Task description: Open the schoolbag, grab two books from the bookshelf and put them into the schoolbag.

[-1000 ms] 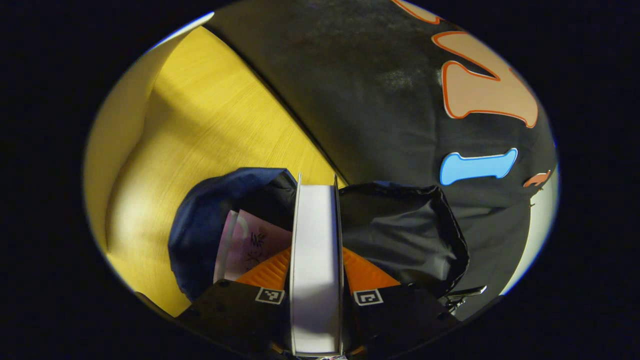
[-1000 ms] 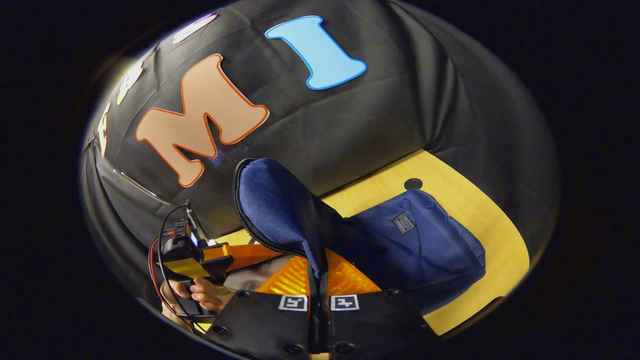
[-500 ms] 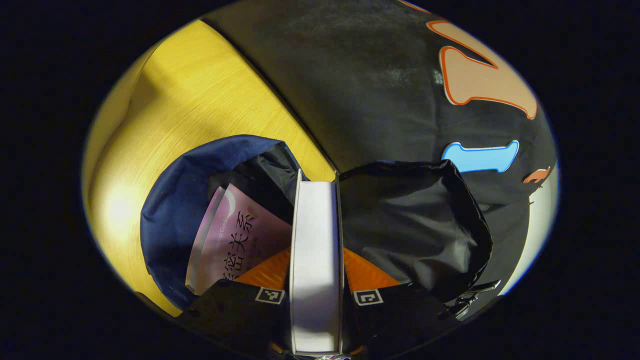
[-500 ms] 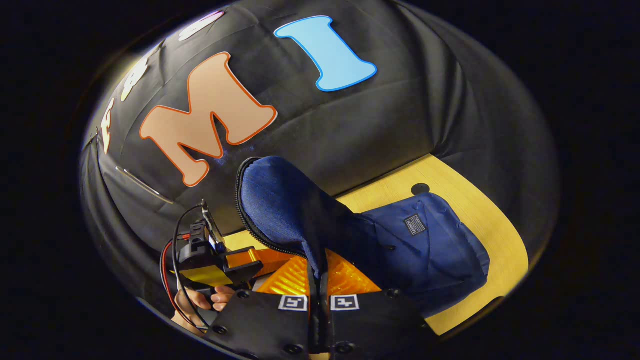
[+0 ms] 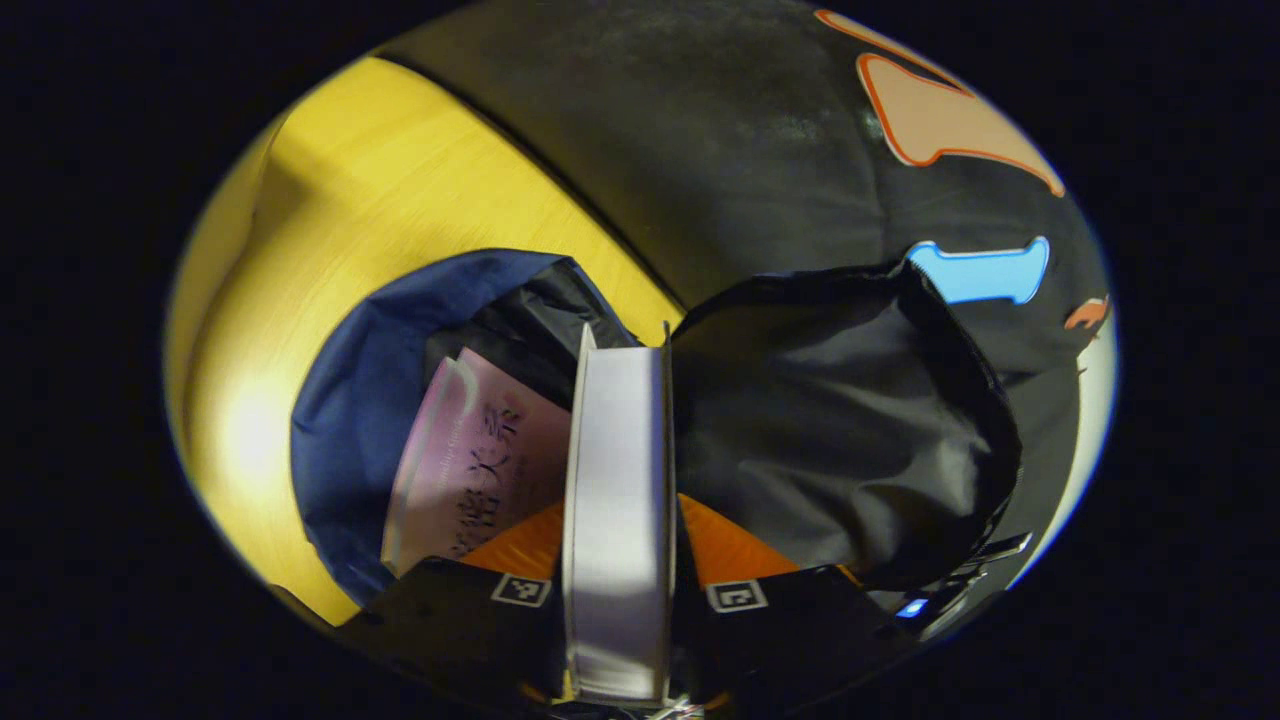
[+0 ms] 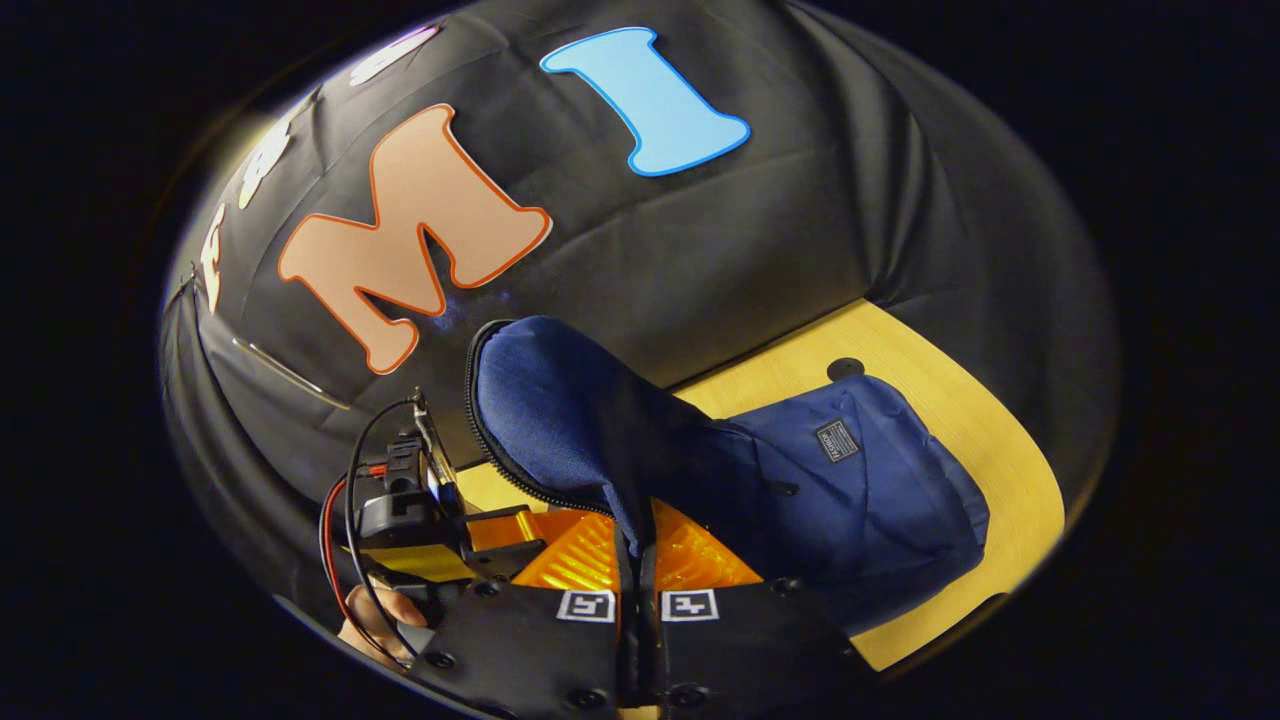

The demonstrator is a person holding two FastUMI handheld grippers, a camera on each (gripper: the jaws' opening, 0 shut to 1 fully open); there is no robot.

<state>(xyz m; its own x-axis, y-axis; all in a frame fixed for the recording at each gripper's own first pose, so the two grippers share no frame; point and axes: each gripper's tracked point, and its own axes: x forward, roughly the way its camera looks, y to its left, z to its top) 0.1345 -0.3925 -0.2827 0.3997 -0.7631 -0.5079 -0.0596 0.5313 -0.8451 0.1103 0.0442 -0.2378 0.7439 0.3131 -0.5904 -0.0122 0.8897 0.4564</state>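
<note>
The blue schoolbag (image 5: 340,400) lies open on the yellow table (image 5: 380,190). A pink book (image 5: 470,450) rests inside it against the black lining (image 5: 830,420). My left gripper (image 5: 620,520) is shut on a white-edged book (image 5: 618,500), held edge-on over the bag's opening. In the right gripper view the schoolbag (image 6: 860,490) lies on the table, and my right gripper (image 6: 638,545) is shut on its raised front flap (image 6: 560,410), holding it up. The left gripper (image 6: 420,510) and the hand (image 6: 375,620) holding it appear at lower left.
The black cloth wall (image 6: 700,240) stands close behind the table. A small dark round hole (image 6: 845,368) sits in the table top (image 6: 960,400) beyond the bag. Bare yellow table stretches to the left of the bag in the left gripper view.
My left gripper has carried the white-edged book lower toward the bag's opening, so the bag and pink book look larger. The right gripper keeps the flap lifted, nearly still.
</note>
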